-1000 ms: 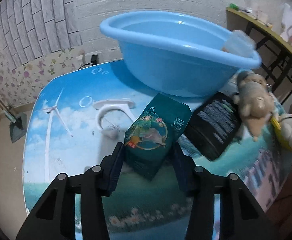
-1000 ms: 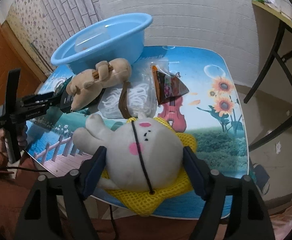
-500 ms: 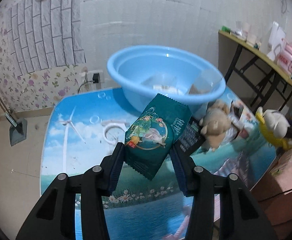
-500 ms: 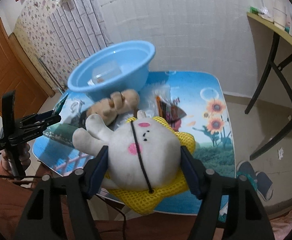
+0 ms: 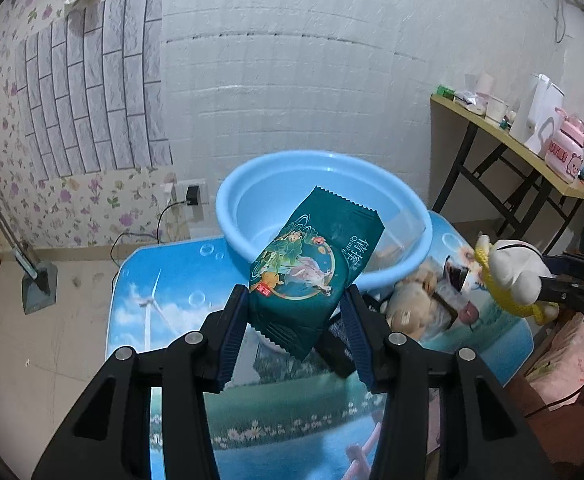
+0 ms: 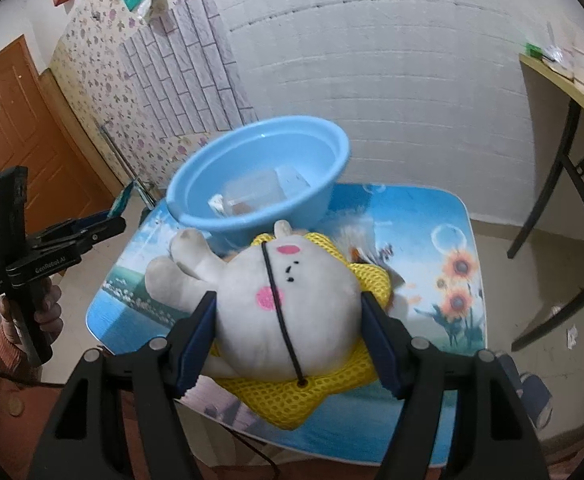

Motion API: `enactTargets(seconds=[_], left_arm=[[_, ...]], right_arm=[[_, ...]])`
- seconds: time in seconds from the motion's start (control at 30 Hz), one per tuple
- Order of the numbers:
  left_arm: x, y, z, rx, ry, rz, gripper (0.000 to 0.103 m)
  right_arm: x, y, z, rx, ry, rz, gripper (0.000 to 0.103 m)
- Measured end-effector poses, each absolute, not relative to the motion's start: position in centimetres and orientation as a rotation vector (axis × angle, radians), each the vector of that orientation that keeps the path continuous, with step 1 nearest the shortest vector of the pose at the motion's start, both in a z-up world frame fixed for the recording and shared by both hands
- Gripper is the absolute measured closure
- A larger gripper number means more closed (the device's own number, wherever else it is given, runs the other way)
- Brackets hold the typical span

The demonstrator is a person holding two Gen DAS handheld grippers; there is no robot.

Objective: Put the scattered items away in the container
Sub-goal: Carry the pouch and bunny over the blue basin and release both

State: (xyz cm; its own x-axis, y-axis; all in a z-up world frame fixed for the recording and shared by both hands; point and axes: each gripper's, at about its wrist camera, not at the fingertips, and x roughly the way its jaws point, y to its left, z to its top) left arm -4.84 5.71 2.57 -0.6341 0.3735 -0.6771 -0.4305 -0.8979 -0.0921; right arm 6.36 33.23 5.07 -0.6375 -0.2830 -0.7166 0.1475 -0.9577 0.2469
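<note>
Basin [image 6: 219, 200] contents (clear wrapper?) blurred

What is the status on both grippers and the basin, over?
Left gripper shut on green snack packet. Right gripper shut on white plush toy. Blue basin ahead, already holding a clear wrapper; nothing blocking.

Orange door [image 6: 15, 128], side shelf [image 5: 512, 148], wall socket [image 5: 189, 192]

basin [image 5: 251, 176]: light blue | packet [image 5: 312, 268]: teal, floral print | plush [image 6: 287, 304]: white, yellow mesh, perhaps netting
</note>
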Motion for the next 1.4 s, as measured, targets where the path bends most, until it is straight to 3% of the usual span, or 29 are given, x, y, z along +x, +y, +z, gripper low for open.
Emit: enactTargets(seconds=[1.03, 1.33, 1.4], left_arm=[[-12.3, 11.5, -0.5, -1.093, 0.233, 2.41, 0.054], [-12.5, 11.0, -1.1, -1.121, 0.209, 2.395, 0.04], [-12.2, 10.8, -1.0, -1.118, 0.218, 2.402, 0.032]], right_arm=[[-5.5, 29.3, 4.2, 1.146, -0.078, -2.523, 0.034], [-6.9, 28.4, 3.3, 1.187, -0.063, -2.53, 0.029], [-6.9, 28.2, 3.3, 1.19, -0.063, -2.539, 0.028]])
